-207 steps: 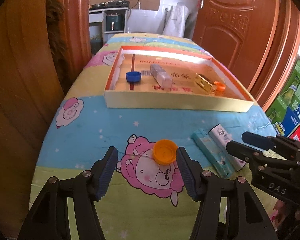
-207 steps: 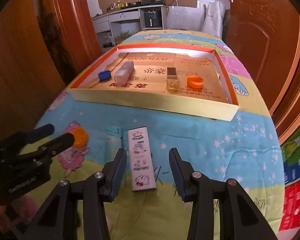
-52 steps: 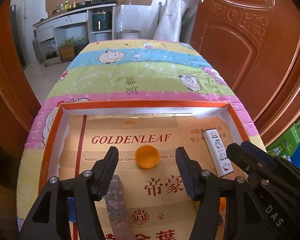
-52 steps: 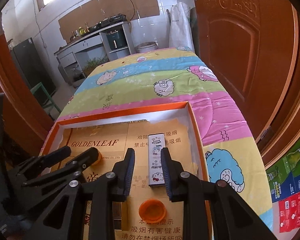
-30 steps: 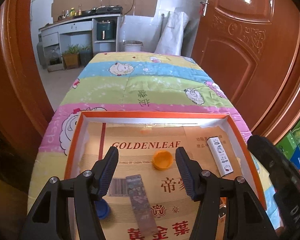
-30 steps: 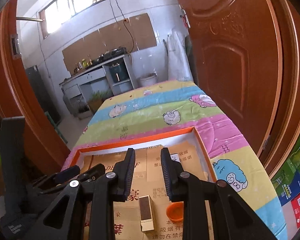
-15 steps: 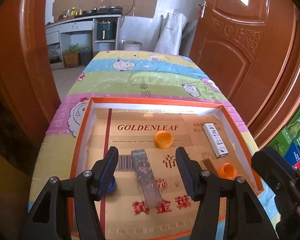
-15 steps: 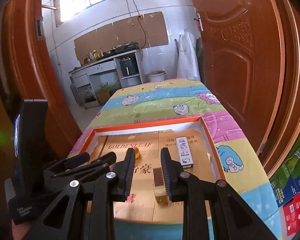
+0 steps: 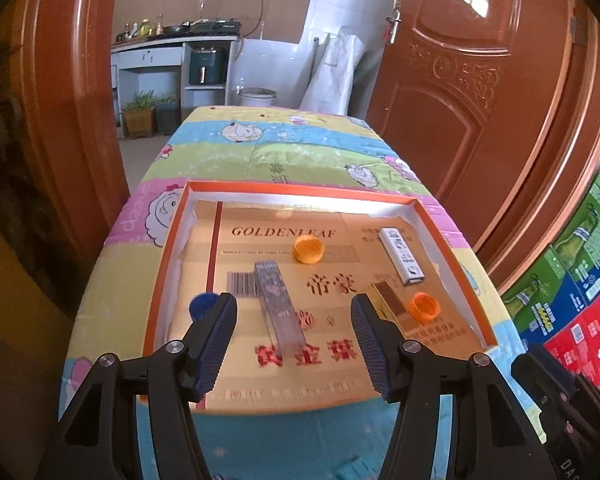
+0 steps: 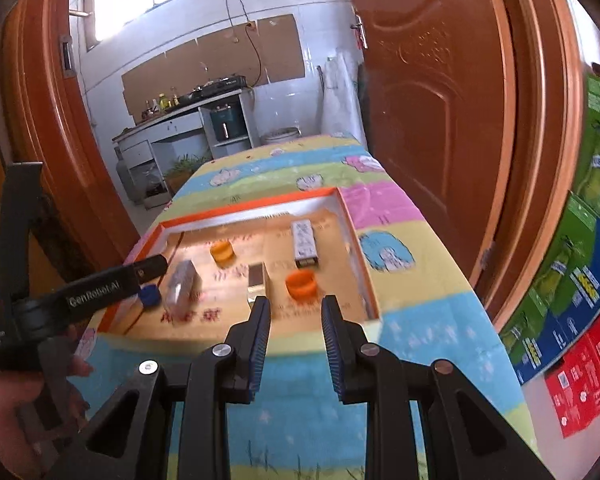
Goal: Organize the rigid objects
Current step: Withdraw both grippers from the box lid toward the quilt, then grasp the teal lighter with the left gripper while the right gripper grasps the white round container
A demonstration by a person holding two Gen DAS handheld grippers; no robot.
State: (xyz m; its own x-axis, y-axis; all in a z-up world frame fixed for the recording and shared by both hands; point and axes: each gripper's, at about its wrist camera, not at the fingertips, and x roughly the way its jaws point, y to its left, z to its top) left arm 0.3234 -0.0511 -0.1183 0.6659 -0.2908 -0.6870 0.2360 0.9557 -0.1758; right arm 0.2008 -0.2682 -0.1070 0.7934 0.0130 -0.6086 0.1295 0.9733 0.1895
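Observation:
A shallow orange-rimmed cardboard tray [image 9: 168, 264] [image 10: 358, 240] lies on the cartoon-print tablecloth. In it are a yellow-orange cap [image 9: 308, 249] [image 10: 221, 251], a white slim box [image 9: 401, 255] [image 10: 305, 239], a clear patterned box [image 9: 279, 306] [image 10: 183, 282], a gold box [image 9: 392, 305] [image 10: 256, 277], an orange cap [image 9: 423, 307] [image 10: 300, 284] and a blue cap [image 9: 202, 306] [image 10: 149, 294]. My left gripper [image 9: 294, 338] is open and empty, above the tray's near edge. My right gripper [image 10: 294, 334] is open and empty, in front of the tray.
A teal object [image 9: 350, 468] peeks at the bottom edge of the left wrist view on the cloth. Wooden doors stand left and right [image 9: 452, 92]. Coloured cartons [image 10: 572, 300] are stacked at the right of the table. A kitchen counter [image 9: 172, 44] lies beyond.
Both grippers have drawn back and up from the tray, empty. The yellow-orange cap and white slim box, on the cloth earlier, now lie in the tray.

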